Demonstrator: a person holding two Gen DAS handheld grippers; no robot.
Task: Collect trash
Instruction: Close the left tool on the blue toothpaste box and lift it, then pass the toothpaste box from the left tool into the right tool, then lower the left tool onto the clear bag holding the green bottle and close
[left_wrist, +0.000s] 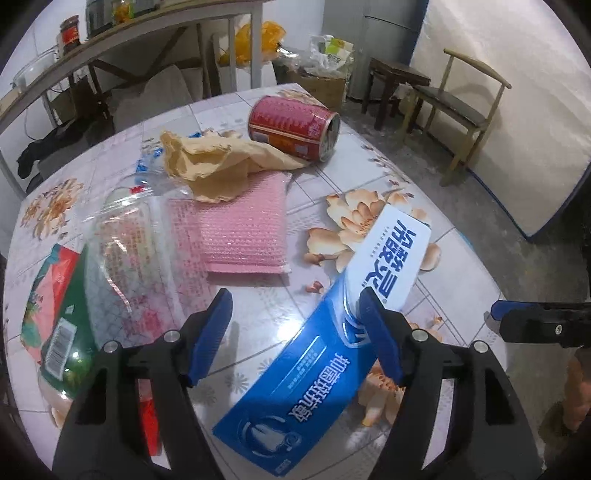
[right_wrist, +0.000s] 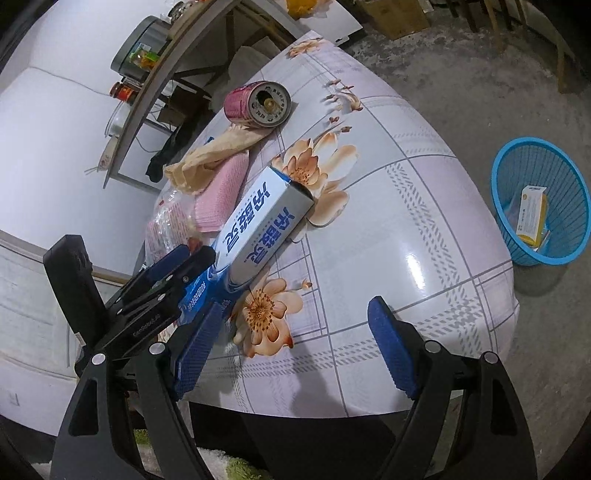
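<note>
Judging from how things lie, only a small part of the collecting is done: a yellow-and-white carton (right_wrist: 532, 214) is seen inside the blue wastebasket (right_wrist: 506, 206) on the floor beyond the table's far right edge, while most of the trash is left on the flower-patterned tabletop (right_wrist: 388, 229). A blue-and-white toothpaste box (left_wrist: 325, 354) is found near the table's front edge, lying slantwise across it. The left gripper (left_wrist: 299, 332) is held spread over the lower end of this box; one blue pad appears to overlap the box's upper side in the left wrist view, yet no squeeze is shown, and whether it touches cannot be told. The right gripper (right_wrist: 295, 354) is kept wide open above bare tabletop near the front edge, with nothing between its fingers. Further in, a pink bubble-wrap pouch (left_wrist: 243, 236) is seen near the middle, partly covered by a crumpled tan paper bag (left_wrist: 207, 162), and a red drink can (left_wrist: 291, 125) is left on its side toward the far edge. A clear plastic container (left_wrist: 125, 251) and a green packet (left_wrist: 62, 339) are left by the left edge. The toothpaste box is judged the item now in hand.
</note>
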